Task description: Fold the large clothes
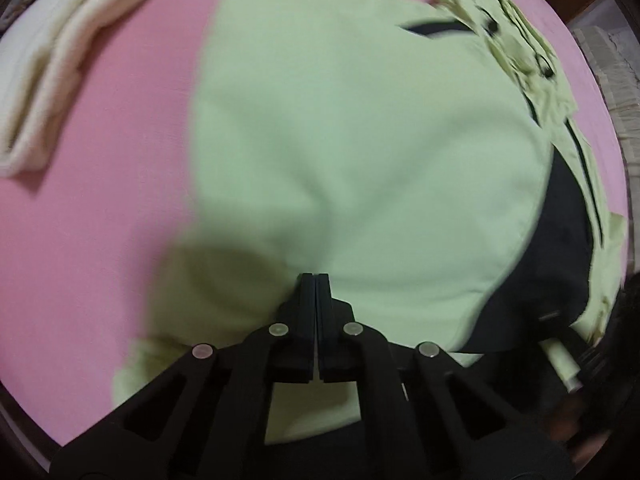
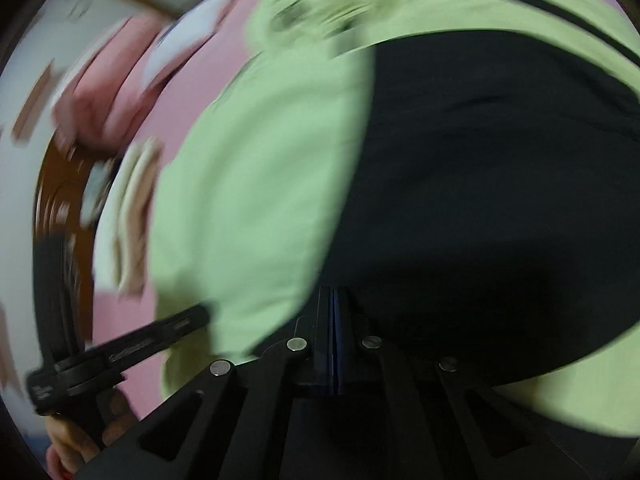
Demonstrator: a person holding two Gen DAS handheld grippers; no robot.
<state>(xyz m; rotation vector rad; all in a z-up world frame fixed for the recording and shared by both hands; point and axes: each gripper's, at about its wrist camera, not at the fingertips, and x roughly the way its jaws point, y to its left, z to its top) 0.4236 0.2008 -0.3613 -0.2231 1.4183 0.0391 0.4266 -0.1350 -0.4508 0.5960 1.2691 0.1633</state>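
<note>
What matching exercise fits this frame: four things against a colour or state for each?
Things:
1. bed sheet
2. folded towel
3. large garment
4. left gripper

Colour or state:
A. light green with a black panel
B. cream, lying at the far left in the left wrist view
C. fingers shut
D. pink

Pairs: 1-D, 2-B, 3-A, 4-C

Light green garment with black panel, spread mostly flat on pink bedsheet, collar end rumpled
</note>
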